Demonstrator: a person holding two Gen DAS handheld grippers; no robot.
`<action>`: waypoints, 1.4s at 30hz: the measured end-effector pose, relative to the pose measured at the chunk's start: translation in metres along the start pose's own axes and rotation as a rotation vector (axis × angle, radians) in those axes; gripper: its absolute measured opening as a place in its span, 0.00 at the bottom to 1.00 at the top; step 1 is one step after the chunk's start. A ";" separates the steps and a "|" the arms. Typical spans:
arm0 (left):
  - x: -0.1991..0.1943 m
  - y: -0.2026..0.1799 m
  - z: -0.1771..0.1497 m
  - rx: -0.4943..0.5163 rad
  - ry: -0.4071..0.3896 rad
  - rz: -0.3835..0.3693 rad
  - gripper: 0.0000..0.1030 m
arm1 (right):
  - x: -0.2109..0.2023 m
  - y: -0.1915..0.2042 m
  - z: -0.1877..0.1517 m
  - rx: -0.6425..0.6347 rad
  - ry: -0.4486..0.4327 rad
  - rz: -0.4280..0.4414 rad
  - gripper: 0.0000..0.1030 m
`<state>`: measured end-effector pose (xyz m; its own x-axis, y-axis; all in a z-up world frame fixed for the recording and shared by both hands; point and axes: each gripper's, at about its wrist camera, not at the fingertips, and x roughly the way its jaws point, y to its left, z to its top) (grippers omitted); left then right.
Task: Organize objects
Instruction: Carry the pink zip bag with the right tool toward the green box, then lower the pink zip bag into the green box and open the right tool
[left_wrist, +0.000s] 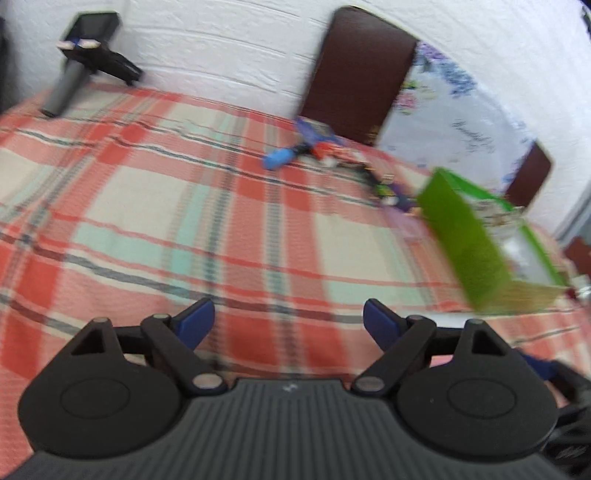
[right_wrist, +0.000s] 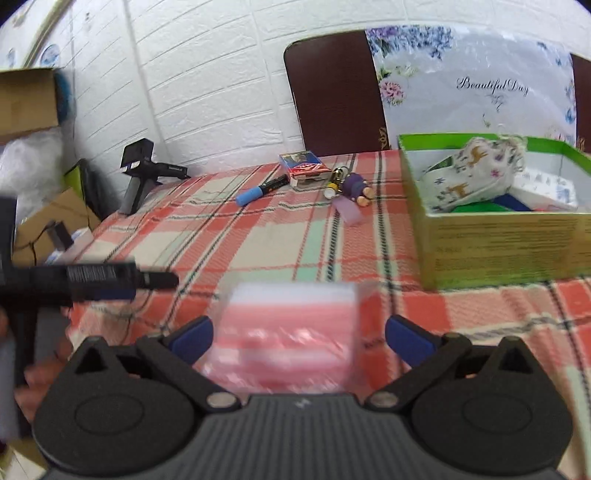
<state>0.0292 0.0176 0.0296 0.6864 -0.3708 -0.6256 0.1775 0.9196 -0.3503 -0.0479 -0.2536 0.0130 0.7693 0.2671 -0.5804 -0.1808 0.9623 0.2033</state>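
A green box (right_wrist: 502, 240) stands at the right of the plaid table and holds a printed cloth pouch (right_wrist: 476, 170) and flat packs. It also shows in the left wrist view (left_wrist: 476, 240). Further back lie a blue marker (right_wrist: 258, 190), a red and blue card box (right_wrist: 304, 168), a purple keychain toy (right_wrist: 352, 186) and a pale pink eraser (right_wrist: 349, 212). My right gripper (right_wrist: 299, 339) is open around a blurred clear pink pack (right_wrist: 288, 336); its fingers do not touch it. My left gripper (left_wrist: 288, 323) is open and empty over the cloth.
A black handheld device (right_wrist: 142, 173) stands on its handle at the table's far left edge, also in the left wrist view (left_wrist: 85, 55). Brown chair backs (right_wrist: 332, 96) stand behind the table. Cardboard boxes (right_wrist: 29, 99) sit left of the table. The left gripper's body (right_wrist: 85, 280) reaches in from the left.
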 end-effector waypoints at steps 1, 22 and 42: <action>0.003 -0.005 0.002 -0.012 0.030 -0.056 0.84 | -0.003 -0.004 -0.002 0.000 -0.002 0.000 1.00; -0.006 -0.118 0.040 0.191 -0.046 -0.256 0.53 | -0.019 0.016 0.029 -0.127 -0.154 -0.002 0.54; 0.118 -0.229 0.039 0.358 0.091 -0.121 0.58 | -0.034 -0.160 0.051 0.112 -0.263 -0.501 0.78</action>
<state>0.0975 -0.2312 0.0633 0.5827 -0.4745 -0.6597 0.4991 0.8496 -0.1702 -0.0139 -0.4194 0.0401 0.8731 -0.2556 -0.4151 0.3002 0.9528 0.0447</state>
